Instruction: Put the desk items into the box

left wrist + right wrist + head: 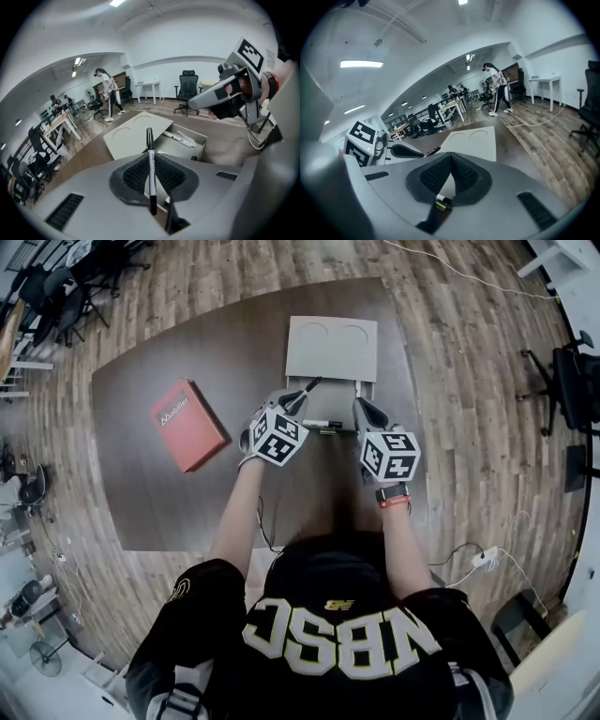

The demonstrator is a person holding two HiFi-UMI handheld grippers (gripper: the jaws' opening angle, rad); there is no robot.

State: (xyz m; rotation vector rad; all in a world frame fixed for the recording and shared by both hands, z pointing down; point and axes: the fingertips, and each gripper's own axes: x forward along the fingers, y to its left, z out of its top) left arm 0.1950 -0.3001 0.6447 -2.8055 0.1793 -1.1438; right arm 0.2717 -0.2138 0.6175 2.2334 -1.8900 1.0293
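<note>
My left gripper point(298, 397) is shut on a black-and-white pen point(308, 387). The pen point(151, 173) stands pinched upright between the pads, with its black tip over the open grey box point(200, 139). The box's lid point(331, 348) lies pushed toward the table's far side. A white flat item point(180, 138) lies inside the box. Just right of the pen, my right gripper point(367, 412) hovers over the box. Its jaws point(450, 155) meet at the tips with nothing between them. A marker point(442, 203) shows below them in the box.
A red book point(187, 424) lies on the dark table point(141, 493) left of the box. Office chairs, desks and people stand far off on the wooden floor. Cables run across the floor by the table's near right corner.
</note>
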